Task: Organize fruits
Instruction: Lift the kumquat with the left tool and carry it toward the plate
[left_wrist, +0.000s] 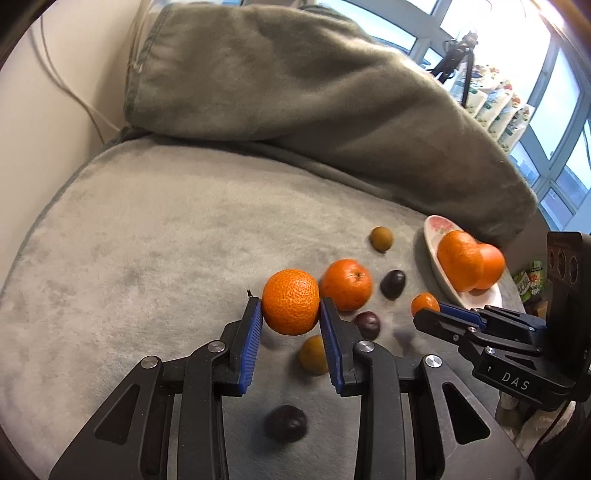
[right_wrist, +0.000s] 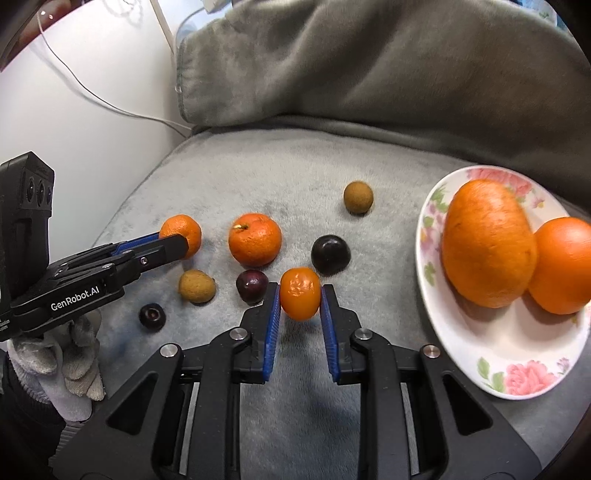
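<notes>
My left gripper (left_wrist: 290, 306) is shut on a bumpy tangerine (left_wrist: 290, 301), held just above the grey cushion; the right wrist view shows that gripper (right_wrist: 177, 243) and tangerine (right_wrist: 181, 234) at far left. My right gripper (right_wrist: 300, 291) is shut on a small mandarin (right_wrist: 300, 293), seen from the left wrist as gripper (left_wrist: 430, 317) and mandarin (left_wrist: 424, 303). A floral plate (right_wrist: 480, 350) at right carries two big oranges (right_wrist: 487, 243) (right_wrist: 561, 266). A stemmed tangerine (right_wrist: 255, 240), three dark plums (right_wrist: 330, 254) (right_wrist: 252, 286) (right_wrist: 152, 316) and two brown fruits (right_wrist: 358, 196) (right_wrist: 197, 286) lie loose on the cushion.
The fruit lies on a grey plush seat cushion (left_wrist: 147, 240) with a grey back pillow (left_wrist: 295, 92) behind. A white wall with a cable (right_wrist: 110, 107) runs along the left. Windows and packaged goods (left_wrist: 498, 110) are at far right. A gloved hand (right_wrist: 74, 354) holds the left gripper.
</notes>
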